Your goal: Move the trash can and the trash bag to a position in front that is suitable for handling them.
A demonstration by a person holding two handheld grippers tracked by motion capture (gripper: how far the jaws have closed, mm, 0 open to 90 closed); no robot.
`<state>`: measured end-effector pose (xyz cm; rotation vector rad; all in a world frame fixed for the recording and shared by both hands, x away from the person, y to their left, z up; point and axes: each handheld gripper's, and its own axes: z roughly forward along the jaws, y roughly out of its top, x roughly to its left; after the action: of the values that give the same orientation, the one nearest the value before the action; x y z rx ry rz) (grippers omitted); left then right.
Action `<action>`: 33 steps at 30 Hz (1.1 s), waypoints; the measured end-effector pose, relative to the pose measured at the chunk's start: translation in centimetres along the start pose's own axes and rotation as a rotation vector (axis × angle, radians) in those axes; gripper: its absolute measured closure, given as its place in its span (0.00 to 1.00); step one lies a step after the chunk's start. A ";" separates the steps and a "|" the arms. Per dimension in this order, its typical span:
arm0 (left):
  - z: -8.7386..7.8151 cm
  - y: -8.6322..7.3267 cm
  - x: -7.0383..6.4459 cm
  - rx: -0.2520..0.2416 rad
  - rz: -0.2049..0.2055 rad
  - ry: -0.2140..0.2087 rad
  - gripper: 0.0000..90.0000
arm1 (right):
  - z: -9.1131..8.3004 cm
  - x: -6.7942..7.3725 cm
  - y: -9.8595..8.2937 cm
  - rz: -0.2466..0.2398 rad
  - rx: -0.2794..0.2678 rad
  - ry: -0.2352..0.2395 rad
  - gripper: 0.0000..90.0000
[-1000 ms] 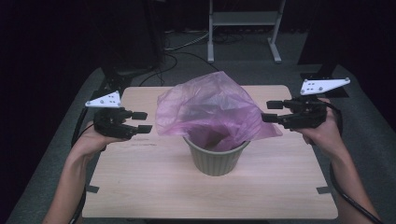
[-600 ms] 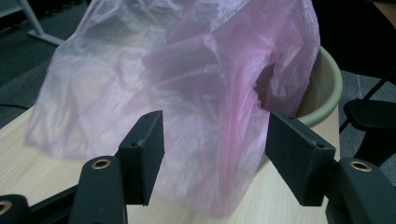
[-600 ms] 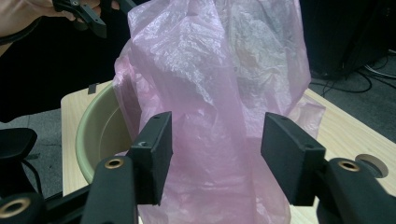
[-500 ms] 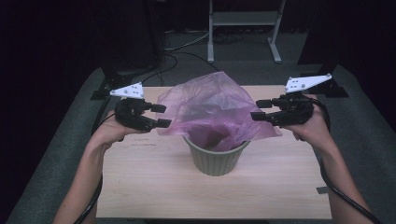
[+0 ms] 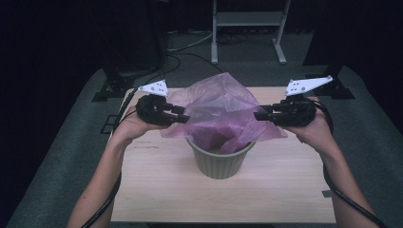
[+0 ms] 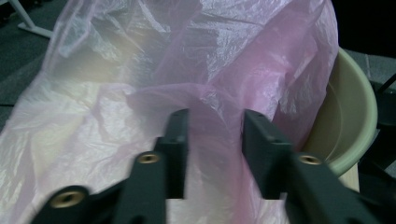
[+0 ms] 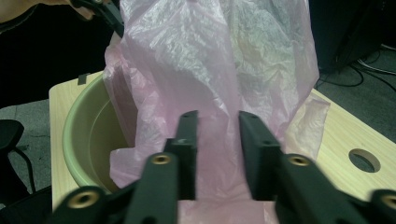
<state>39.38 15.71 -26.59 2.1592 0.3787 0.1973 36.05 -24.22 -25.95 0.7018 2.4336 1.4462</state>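
Pink film, thin and crinkled, translucent: one plastic bag (image 5: 223, 111), standing in a pale green pot (image 5: 219, 160) at the middle of the wooden table (image 5: 157, 190), slightly toward its far edge.

Handling, by my judgement: nearly weightless, limp, no stiffness of its own (it keeps its puffed shape only by trapped air and creases). Slippery between hard jaws, and it would tear under a sharp tug sooner than resist. The pot looks rigid and heavy enough to stay put if I pull gently.

Where to hold: the loose skirts of film that spill over the rim on either side, doubled folds rather than a single layer.

Orientation: long axis roughly upright, peak pointing up and a little toward the far edge; lower part sunk in the pot, whose mouth faces up.

My left gripper (image 5: 183, 115) is at the bag's left flank, jaws apart with film between them, not yet pinched. My right gripper (image 5: 259, 115) mirrors it on the right flank, jaws likewise parted around a fold.
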 end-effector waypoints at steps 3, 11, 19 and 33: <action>-0.2 -0.1 -0.3 -0.014 0.017 -0.005 0.91 | -0.2 0.2 -0.2 -0.007 -0.003 -0.002 0.90; -1.5 -0.9 -1.9 -0.046 0.061 -0.043 1.00 | -1.1 1.5 -0.9 -0.039 -0.013 0.021 0.97; -2.3 -3.4 -4.1 -0.080 0.088 -0.096 1.00 | -2.0 3.3 -2.6 -0.075 0.035 0.058 1.00; 0.9 -7.7 -6.1 -0.018 0.087 -0.178 1.00 | -0.5 3.9 -6.9 -0.057 0.148 0.095 1.00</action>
<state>32.42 17.14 -33.41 2.1577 0.1803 0.0563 30.50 -25.43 -31.55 0.6000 2.6322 1.3175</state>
